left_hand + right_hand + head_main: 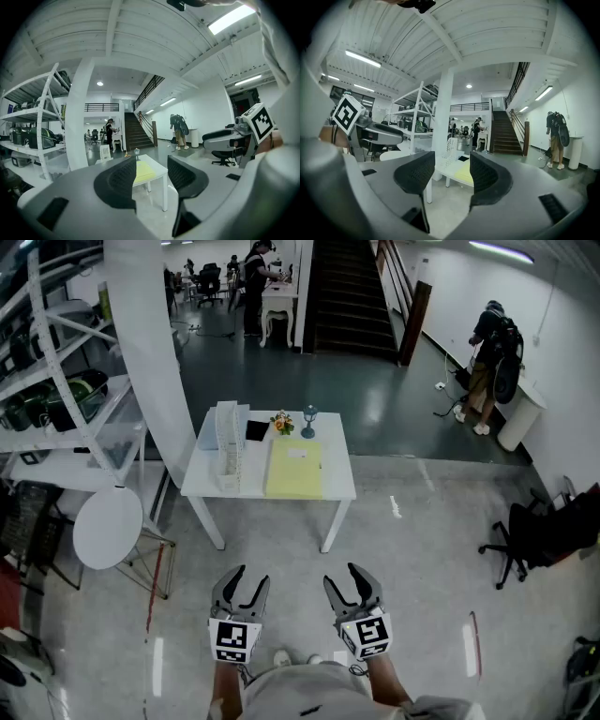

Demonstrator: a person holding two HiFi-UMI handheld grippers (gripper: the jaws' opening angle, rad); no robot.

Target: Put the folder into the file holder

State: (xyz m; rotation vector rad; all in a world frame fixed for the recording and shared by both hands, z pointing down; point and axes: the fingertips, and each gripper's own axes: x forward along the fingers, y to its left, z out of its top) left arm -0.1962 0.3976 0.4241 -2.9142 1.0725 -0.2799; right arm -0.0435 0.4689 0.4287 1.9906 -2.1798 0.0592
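A pale yellow folder lies flat on a small white table, right of a white mesh file holder that stands at the table's left side. The folder and holder show small and far off in the left gripper view, and the folder and holder likewise in the right gripper view. My left gripper and right gripper hang side by side well short of the table, both open, nothing between their jaws.
On the table's far edge stand a black card, a small flower ornament and a glass goblet. A round white stool and metal shelving are to the left, an office chair to the right. People stand far off.
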